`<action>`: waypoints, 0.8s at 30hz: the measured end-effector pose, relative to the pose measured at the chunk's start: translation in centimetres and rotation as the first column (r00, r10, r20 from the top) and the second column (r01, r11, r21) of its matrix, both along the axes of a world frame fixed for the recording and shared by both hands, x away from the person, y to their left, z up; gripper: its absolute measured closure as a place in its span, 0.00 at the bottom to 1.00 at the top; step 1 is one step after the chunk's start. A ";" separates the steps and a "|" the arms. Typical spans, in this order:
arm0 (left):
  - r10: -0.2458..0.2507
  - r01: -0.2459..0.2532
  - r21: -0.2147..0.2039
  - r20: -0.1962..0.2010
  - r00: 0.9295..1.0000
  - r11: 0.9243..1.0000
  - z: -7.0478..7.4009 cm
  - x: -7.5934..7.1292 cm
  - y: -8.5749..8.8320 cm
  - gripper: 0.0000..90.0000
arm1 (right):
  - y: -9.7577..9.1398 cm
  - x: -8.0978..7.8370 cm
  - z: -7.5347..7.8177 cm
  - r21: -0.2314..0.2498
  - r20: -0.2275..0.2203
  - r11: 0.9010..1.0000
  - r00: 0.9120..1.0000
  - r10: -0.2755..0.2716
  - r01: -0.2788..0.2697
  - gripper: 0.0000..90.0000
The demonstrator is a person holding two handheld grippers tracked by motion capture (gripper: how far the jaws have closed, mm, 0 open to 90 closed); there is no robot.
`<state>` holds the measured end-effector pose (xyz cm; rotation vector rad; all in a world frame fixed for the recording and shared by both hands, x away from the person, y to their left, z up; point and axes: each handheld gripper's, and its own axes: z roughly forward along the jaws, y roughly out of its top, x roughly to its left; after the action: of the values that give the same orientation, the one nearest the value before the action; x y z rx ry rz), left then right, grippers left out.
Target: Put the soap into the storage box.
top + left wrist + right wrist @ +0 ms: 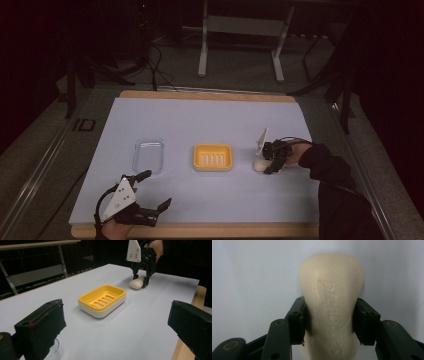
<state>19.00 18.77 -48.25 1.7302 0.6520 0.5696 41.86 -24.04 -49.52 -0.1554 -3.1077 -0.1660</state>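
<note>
Right gripper (270,162) jaws clamped on the soap bar (331,302) across its waist, bar lying on the surface (210,120) at 3 o'clock of the yellow soap dish (213,157); grip looks centred, so lift straight up before going toward 9 o'clock; clear the dish rim, lower flat onto the slats; soap is likely slick, don't tilt. Left gripper (152,192) jaws wide apart, holding nothing, idle at 7 o'clock; clear lid (148,155) at 9 o'clock of the dish, off the path; nothing blocks.

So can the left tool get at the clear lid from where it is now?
Probably yes. The left tool sits open just short of the clear lid, with bare table between them; the soap dish stands off to the side.
</note>
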 end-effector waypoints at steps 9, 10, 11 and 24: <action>0.002 -0.002 -0.003 0.003 1.000 1.000 0.0 0.0 0.0 0.01 | -0.6 0.1 0.8 0.002 -0.010 1.000 1.000 -0.016 0.016 0.55; 0.002 -0.002 -0.004 0.002 1.000 1.000 0.0 0.0 0.0 0.01 | -0.7 0.1 0.9 0.003 -0.014 1.000 1.000 -0.011 0.011 0.55; 0.000 0.000 -0.003 0.002 1.000 1.000 0.0 0.0 0.0 0.01 | -0.7 0.1 1.0 0.004 -0.011 1.000 1.000 -0.011 0.011 0.55; 0.000 0.000 -0.004 0.002 1.000 1.000 0.0 0.0 0.0 0.01 | -1.2 0.0 3.3 0.012 0.002 1.000 1.000 -0.011 0.011 0.55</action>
<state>19.00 18.74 -48.22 1.7256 0.6514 0.5692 41.91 -25.26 -46.18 -0.1720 -3.1079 -0.1854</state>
